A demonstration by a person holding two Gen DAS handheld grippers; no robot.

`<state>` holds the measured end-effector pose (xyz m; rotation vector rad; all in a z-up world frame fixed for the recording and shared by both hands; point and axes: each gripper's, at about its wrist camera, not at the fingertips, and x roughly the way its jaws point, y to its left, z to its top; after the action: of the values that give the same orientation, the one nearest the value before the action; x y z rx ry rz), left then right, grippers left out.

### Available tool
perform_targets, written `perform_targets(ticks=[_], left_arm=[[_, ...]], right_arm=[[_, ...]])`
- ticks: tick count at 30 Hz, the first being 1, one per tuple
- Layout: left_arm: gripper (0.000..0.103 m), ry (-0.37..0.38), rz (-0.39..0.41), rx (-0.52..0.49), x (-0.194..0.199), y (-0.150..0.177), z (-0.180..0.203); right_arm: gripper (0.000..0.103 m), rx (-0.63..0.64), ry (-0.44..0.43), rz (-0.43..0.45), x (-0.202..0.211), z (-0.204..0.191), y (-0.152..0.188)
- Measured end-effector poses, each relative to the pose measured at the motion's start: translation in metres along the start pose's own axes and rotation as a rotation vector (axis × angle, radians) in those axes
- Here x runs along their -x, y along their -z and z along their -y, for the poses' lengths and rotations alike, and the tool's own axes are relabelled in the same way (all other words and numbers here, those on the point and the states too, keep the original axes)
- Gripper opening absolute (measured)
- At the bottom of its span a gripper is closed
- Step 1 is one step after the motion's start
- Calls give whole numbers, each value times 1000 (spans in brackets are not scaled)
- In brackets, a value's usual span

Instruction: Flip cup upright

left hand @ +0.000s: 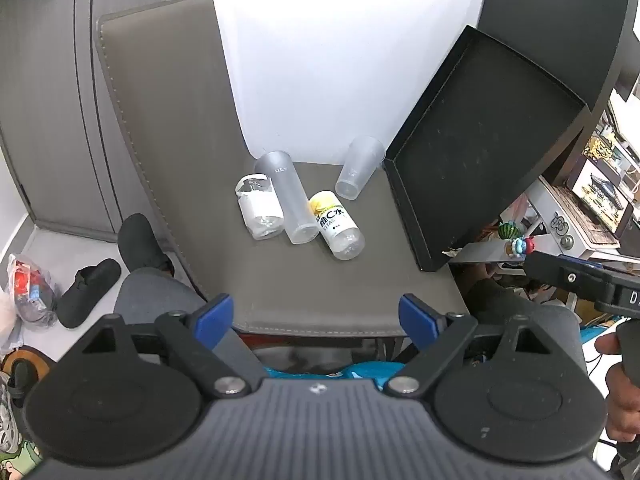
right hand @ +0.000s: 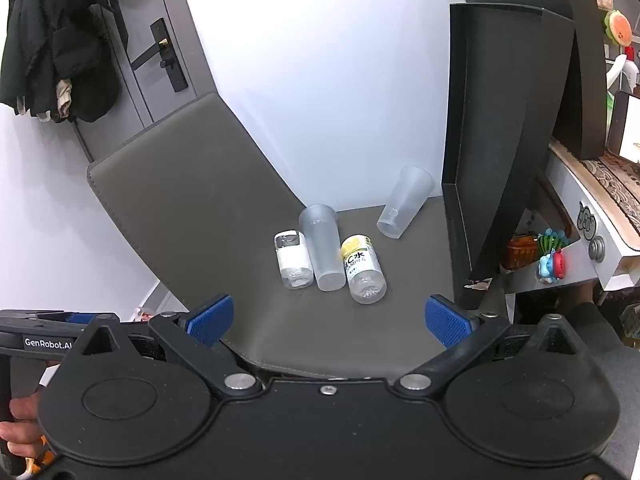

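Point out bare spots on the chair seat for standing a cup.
Bare: the front strip of the chair seat, before the bottles, and the patch between the yellow-label bottle and black tray. Crowded: mid-seat, where the tall cup lies between bottles.

Place: a lived-in home room, probably near the entrance.
Door: grey door (right hand: 160, 64) with lever handle, far left beyond the fingers.
Clothing: dark coats (right hand: 56, 44) hung beside it.
Floor: slippers (left hand: 86, 292) left of the fingers.
Right: cluttered shelf with toy figurines (right hand: 552, 256).
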<state>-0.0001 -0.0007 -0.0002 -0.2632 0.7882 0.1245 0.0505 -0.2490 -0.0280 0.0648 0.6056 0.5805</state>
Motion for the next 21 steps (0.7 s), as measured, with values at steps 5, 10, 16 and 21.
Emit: perform_targets(ticks=[5,10,16,21], left_arm=[[89,1,-3,0,-2,1,6],[89,16,-8,14,4,0,-3],[89,11,-15,19,0,-3,-5],[89,10,-15,17,0,-3,-4]], right_arm=[[103,2,9,-6,-2,-1,-1],[103,1,12,-7,-3,-6,0],[103,4,14,-24,-7,-5,1],[103,5,17,-25,-7,-6,1]])
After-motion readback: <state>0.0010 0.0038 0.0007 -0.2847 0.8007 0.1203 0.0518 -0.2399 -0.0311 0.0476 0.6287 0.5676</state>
